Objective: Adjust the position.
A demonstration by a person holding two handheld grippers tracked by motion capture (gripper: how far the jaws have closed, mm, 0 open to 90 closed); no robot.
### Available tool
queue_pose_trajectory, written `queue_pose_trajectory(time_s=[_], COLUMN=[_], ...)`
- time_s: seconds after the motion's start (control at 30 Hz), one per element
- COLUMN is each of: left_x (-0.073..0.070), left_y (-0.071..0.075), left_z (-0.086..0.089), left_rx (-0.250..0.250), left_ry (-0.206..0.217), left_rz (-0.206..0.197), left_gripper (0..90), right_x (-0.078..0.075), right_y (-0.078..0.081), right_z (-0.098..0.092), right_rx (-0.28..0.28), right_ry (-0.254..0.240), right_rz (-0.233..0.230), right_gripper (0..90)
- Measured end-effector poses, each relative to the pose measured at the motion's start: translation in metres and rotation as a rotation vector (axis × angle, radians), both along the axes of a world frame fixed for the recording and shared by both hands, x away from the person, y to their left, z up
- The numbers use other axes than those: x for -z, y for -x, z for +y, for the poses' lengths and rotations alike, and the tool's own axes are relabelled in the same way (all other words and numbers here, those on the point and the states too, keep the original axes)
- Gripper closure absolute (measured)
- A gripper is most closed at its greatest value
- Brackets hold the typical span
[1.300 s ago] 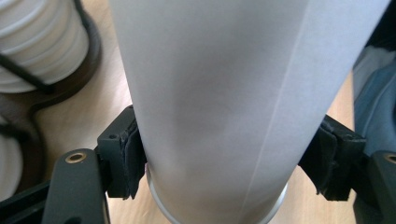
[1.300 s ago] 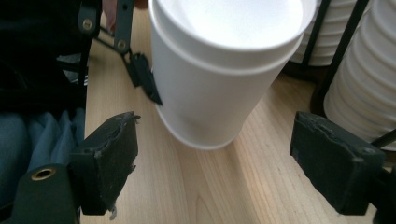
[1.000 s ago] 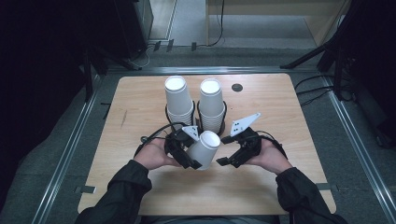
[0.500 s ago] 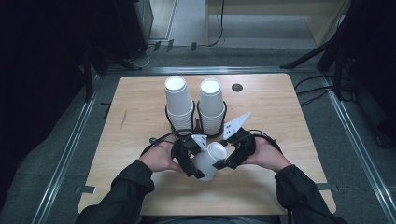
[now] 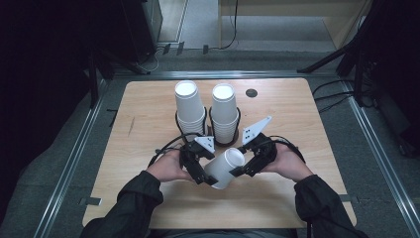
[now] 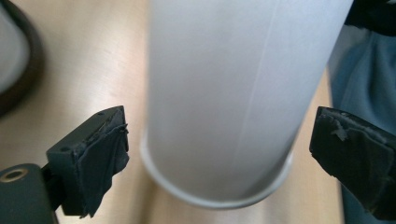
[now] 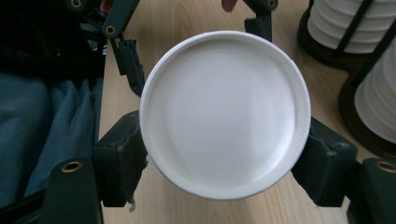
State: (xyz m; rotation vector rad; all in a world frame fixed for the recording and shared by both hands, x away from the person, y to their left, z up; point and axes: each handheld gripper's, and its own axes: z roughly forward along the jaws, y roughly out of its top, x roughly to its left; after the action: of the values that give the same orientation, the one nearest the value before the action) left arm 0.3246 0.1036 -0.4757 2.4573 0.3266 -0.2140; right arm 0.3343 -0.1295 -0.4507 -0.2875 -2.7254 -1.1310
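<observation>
Two pads of the right gripper (image 7: pixel 224 158) pinch the base of a white paper cup (image 5: pixel 225 167); the left gripper (image 6: pixel 219 154) has just spread off it. Two cup stacks (image 5: pixel 205 109) stand at twelve o'clock on the table (image 5: pixel 307 198).

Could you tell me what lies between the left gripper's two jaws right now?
The white paper cup lies there, with a gap at each jaw, as the left gripper view shows; the left gripper stands open.
</observation>
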Motion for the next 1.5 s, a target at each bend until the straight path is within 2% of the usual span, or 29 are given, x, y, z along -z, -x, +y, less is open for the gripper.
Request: queue_pose_trajectory(time_s=[0.07,0.1,0.17,0.2,0.27,0.4,0.57,0.63,0.67,0.73,0.87,0.97,1.03,1.13,1.23,1.3,1.4,1.5], left_x=[-0.002,-0.003,-0.004,-0.005,-0.005,-0.005,-0.003,-0.003,-0.002,0.002,0.005,0.006,0.004,0.001,0.000,-0.002,-0.006,-0.007], left_y=[-0.001,-0.002,-0.003,-0.004,-0.005,-0.006,-0.008,-0.007,-0.007,-0.008,-0.006,-0.004,-0.002,-0.002,-0.002,0.001,0.000,0.000], left_z=[0.004,0.006,0.010,0.012,0.015,0.021,0.023,0.023,0.022,0.020,0.014,0.010,0.008,0.009,0.010,0.013,0.015,0.016], left_rx=[-0.014,-0.017,-0.030,-0.034,-0.051,-0.086,-0.081,-0.074,-0.076,-0.086,-0.080,-0.079,-0.104,-0.107,-0.103,-0.103,-0.105,-0.101], left_ry=[0.020,0.028,0.052,0.062,0.085,0.125,0.157,0.171,0.179,0.202,0.211,0.212,0.246,0.301,0.326,0.309,0.326,0.328], left_rz=[-0.024,-0.010,-0.029,-0.016,-0.020,-0.025,-0.002,-0.006,-0.004,0.003,0.002,-0.013,-0.019,-0.013,-0.002,-0.047,-0.028,-0.026], left_gripper=[4.6,4.7,4.7,4.7,4.7,4.6,4.5,4.0,4.0,4.0,3.9,3.9,3.3,3.2,5.3,9.6,13.4,17.0], right_x=[-0.001,-0.002,-0.002,-0.003,-0.002,-0.003,-0.008,-0.014,-0.014,-0.021,-0.026,-0.029,-0.029,-0.027,-0.025,-0.024,-0.024,-0.025], right_y=[0.000,0.000,-0.001,0.000,0.000,0.001,0.003,0.002,0.002,0.002,0.003,0.004,0.004,0.004,0.003,0.003,0.002,0.002], right_z=[-0.003,-0.005,-0.009,-0.011,-0.015,-0.023,-0.028,-0.031,-0.031,-0.032,-0.031,-0.028,-0.025,-0.021,-0.018,-0.017,-0.018,-0.020], right_rx=[0.016,0.024,0.035,0.045,0.061,0.103,0.138,0.153,0.153,0.160,0.163,0.163,0.157,0.148,0.135,0.124,0.123,0.123], right_ry=[-0.007,-0.011,-0.023,-0.028,-0.042,-0.068,-0.105,-0.153,-0.153,-0.185,-0.211,-0.235,-0.240,-0.249,-0.265,-0.269,-0.285,-0.294], right_rz=[0.002,-0.011,-0.009,-0.007,-0.018,-0.011,-0.026,-0.017,-0.017,-0.029,-0.040,-0.035,-0.039,-0.024,-0.003,-0.004,0.002,0.009], right_gripper=[26.1,26.1,26.1,26.0,26.0,26.0,26.0,26.0,26.0,26.1,26.0,26.1,26.1,26.1,26.1,26.3,26.7,26.7])
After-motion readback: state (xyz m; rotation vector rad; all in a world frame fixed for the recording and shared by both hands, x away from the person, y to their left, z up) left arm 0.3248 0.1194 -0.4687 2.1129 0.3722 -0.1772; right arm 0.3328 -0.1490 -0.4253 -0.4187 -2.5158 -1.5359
